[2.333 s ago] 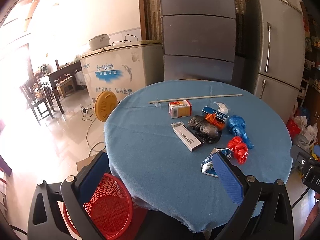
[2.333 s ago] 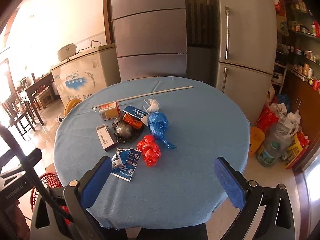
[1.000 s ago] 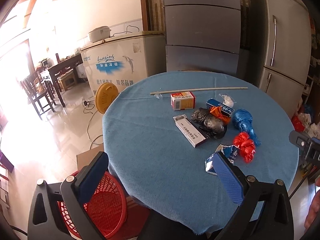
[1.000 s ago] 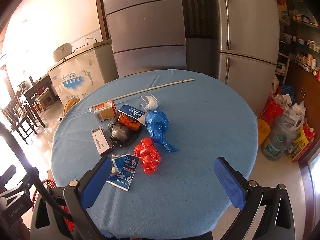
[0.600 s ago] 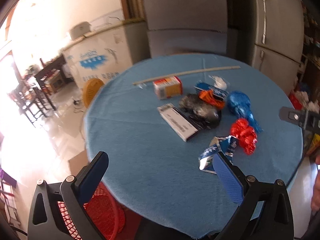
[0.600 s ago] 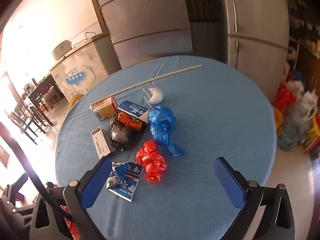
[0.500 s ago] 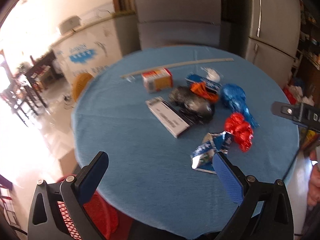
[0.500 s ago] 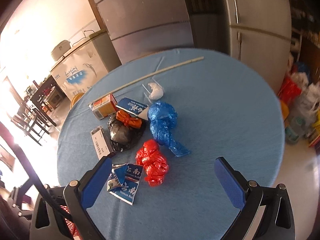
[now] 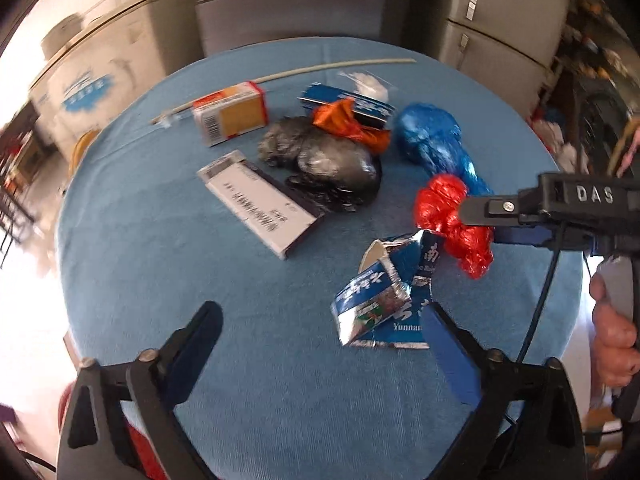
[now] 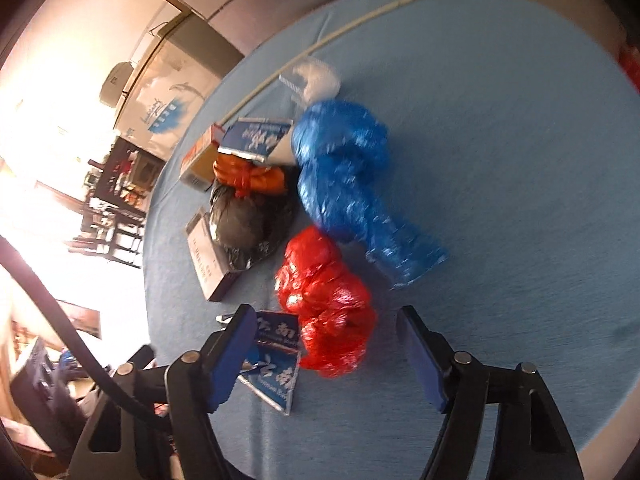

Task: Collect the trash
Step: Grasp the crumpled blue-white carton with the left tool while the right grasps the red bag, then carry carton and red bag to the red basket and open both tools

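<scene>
Trash lies on a round table with a blue cloth (image 9: 160, 280). My left gripper (image 9: 320, 320) hovers low over the near side, its jaws closing. A torn blue carton (image 9: 380, 304) lies between them by the right pad, untouched. In the right wrist view my right gripper (image 10: 326, 320) straddles a crumpled red bag (image 10: 328, 312). Its jaws are closing and the pads stand just clear of the bag. One of its fingers (image 9: 492, 210) reaches over the red bag (image 9: 444, 208) in the left wrist view. Behind lie a blue bag (image 10: 340, 168), a black bag (image 9: 328, 164) and an orange bag (image 9: 348, 124).
A flat white box (image 9: 260, 204), an orange-and-white box (image 9: 230, 118), a second blue carton (image 9: 344, 98), a white wad (image 9: 366, 80) and a thin stick (image 9: 288, 72) lie further back. A person's hand (image 9: 612, 344) holds the right gripper. A freezer and fridges stand behind the table.
Both grippers have dropped toward the table and tilted downward, so the trash looms larger. Both pairs of jaws have narrowed. The right gripper now straddles the red bag.
</scene>
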Motion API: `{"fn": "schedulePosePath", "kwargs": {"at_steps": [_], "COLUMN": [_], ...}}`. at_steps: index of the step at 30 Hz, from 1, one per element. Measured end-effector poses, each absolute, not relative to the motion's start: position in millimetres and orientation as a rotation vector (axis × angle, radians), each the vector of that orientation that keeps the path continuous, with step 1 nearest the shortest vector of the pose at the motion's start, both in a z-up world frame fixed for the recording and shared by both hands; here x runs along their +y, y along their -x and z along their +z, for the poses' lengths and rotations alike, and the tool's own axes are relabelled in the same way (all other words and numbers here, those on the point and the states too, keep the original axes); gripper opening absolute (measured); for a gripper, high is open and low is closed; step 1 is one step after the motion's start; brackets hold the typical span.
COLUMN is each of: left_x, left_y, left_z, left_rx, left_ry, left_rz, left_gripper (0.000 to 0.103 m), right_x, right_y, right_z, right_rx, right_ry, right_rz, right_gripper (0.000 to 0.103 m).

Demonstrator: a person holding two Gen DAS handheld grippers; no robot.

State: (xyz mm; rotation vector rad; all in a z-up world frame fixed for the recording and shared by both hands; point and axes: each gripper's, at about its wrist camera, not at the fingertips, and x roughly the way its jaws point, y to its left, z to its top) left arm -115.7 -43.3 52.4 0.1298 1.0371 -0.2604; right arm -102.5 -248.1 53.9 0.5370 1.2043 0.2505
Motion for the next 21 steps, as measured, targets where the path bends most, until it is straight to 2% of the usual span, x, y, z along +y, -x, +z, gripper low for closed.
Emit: {"fn": "schedulePosePath", "kwargs": {"at_steps": [2, 5, 6, 8, 11, 21], "left_x": [-48.1, -54.7, -57.6, -61.9, -67.5, -83.7], "left_y": [109.2, 99.6, 95.7, 88.6, 78.9, 77.0], "left_z": [46.8, 38.9, 36.0, 30.5, 22.8, 20.9], "left_rx": [1.055, 1.079, 1.086, 1.106, 1.137, 1.091], "left_ry": [-0.141, -0.146, -0.145, -0.139, -0.121, -0.140], "left_rz": [-0.307, -0.359, -0.374, -0.396, -0.423, -0.468], "left_gripper": [0.087, 0.082, 0.081, 0.068, 0.054, 0.050], "right_x": [-246.1, -246.4, -246.5, -246.0, -248.3, -256.6], "right_y": [98.6, 90.7, 88.7, 83.5, 80.7, 89.5], "right_z": [48.6, 43.3, 41.6, 34.6, 32.2, 38.9], "right_rx": [1.215, 1.216, 1.215, 1.227, 1.219, 1.164], "right_ry": [-0.549, -0.557, -0.561, -0.566, -0.588, -0.584], "right_rz": [0.254, 0.243, 0.246, 0.255, 0.271, 0.295], "right_gripper": [0.069, 0.068, 0.065, 0.054, 0.051, 0.049]}}
